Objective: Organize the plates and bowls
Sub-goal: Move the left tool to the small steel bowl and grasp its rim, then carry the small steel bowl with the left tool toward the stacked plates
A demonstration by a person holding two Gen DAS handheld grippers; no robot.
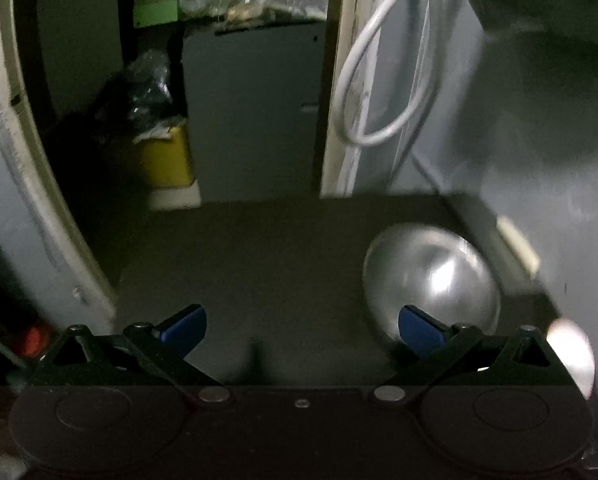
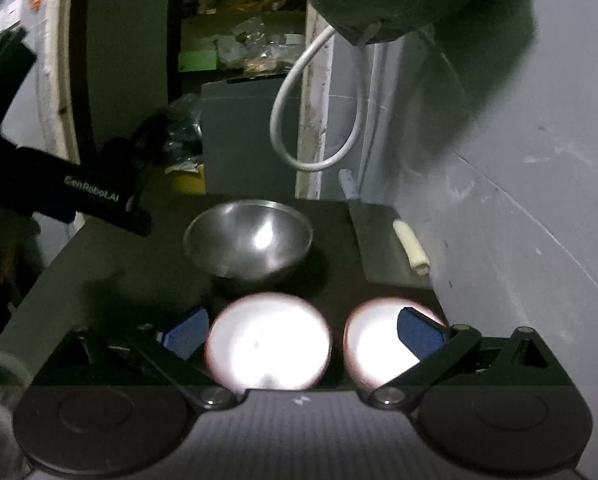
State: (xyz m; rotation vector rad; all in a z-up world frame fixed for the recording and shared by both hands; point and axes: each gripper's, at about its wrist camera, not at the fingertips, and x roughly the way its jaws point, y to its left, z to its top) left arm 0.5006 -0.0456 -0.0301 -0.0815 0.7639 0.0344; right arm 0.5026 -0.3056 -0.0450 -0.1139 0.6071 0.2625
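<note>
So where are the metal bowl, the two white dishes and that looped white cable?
metal bowl (image 2: 248, 240), right wrist view, inner wall
left white dish (image 2: 268, 340), right wrist view, centre
right white dish (image 2: 373, 340), right wrist view, bare left part
white cable (image 2: 313, 166), right wrist view, loop's bottom

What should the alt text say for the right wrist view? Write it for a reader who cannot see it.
An open right gripper hovers over two bright white bowls side by side on a dark table, with a steel bowl just beyond them. The left gripper reaches in from the left, and a white cable loops down the wall behind.
</note>
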